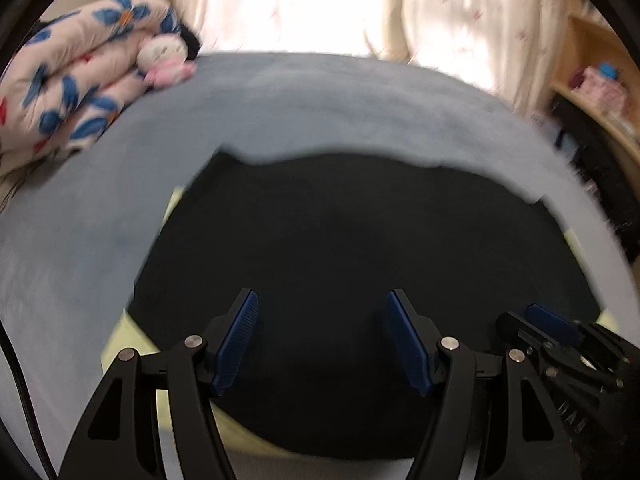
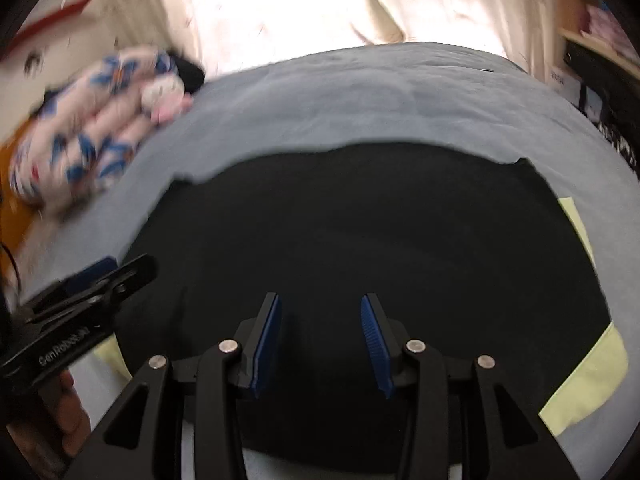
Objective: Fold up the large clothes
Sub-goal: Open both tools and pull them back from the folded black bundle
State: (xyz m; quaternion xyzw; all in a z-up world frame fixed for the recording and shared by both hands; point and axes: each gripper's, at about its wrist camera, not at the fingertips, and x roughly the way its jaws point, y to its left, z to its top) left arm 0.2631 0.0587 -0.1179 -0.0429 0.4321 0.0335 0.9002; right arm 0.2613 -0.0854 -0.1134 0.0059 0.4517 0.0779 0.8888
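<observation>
A large black garment (image 1: 360, 248) lies spread flat on a grey-blue bed cover (image 1: 280, 96), with pale yellow cloth (image 1: 128, 340) showing under its edges. My left gripper (image 1: 322, 308) is open above the garment's near part, holding nothing. My right gripper (image 1: 536, 320) shows at the right of the left wrist view, low over the garment. In the right wrist view the same black garment (image 2: 360, 240) fills the middle, my right gripper (image 2: 320, 312) is open and empty above it, and the left gripper (image 2: 108, 276) shows at the left edge.
A folded floral quilt (image 1: 80, 92) with a small pink plush toy (image 1: 164, 56) lies at the bed's far left. Bright curtains (image 1: 320, 0) hang behind the bed. A wooden shelf (image 1: 592, 80) with items stands at the right. Yellow cloth (image 2: 584, 376) shows at the garment's right.
</observation>
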